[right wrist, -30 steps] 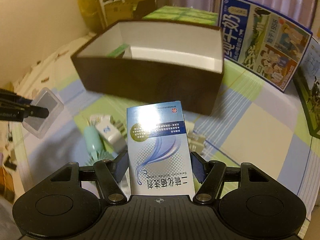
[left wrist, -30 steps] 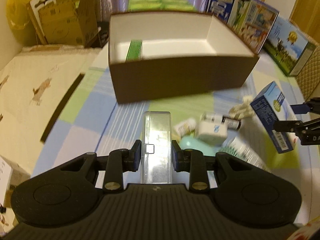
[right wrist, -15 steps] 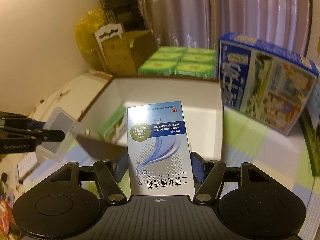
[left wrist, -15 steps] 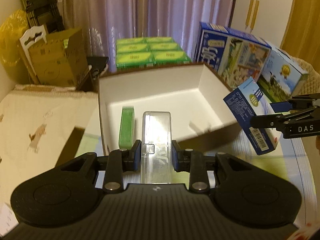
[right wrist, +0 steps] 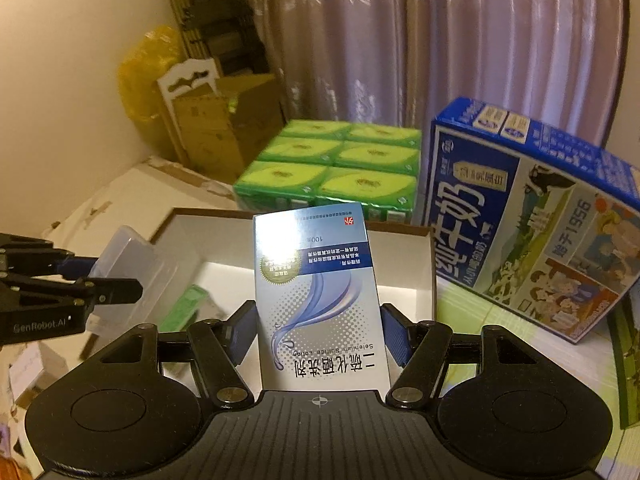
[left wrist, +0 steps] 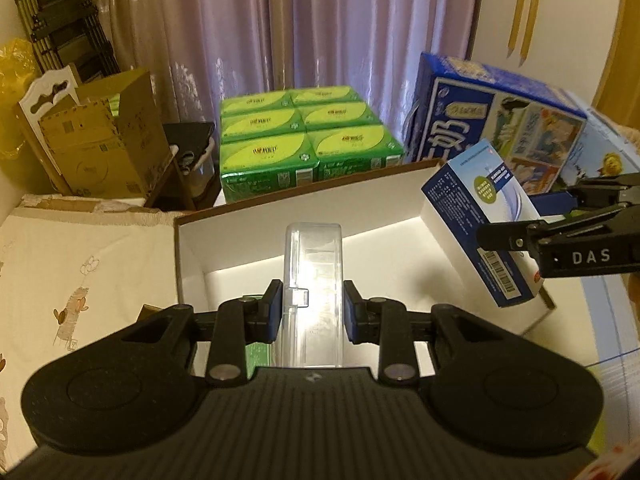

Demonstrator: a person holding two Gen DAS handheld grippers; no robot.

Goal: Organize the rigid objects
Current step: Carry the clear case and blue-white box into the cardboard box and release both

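Since a second ago, both grippers have been carried from the near side of the brown box (left wrist: 188, 240) to above its white interior, and the small items on the checked cloth have dropped out of sight. The clear plastic case (left wrist: 313, 276) is pinched between the pads of the left gripper (left wrist: 312, 312) and is held over the near left part of the box. The blue-and-white lotion carton (right wrist: 318, 300) is clamped by the right gripper (right wrist: 318, 336) and is held over the right side of the box. A green packet (right wrist: 188, 306) lies inside the box at its left wall. Green tissue packs (left wrist: 304, 136) and a blue milk carton (left wrist: 492, 120) stand beyond the far edge.
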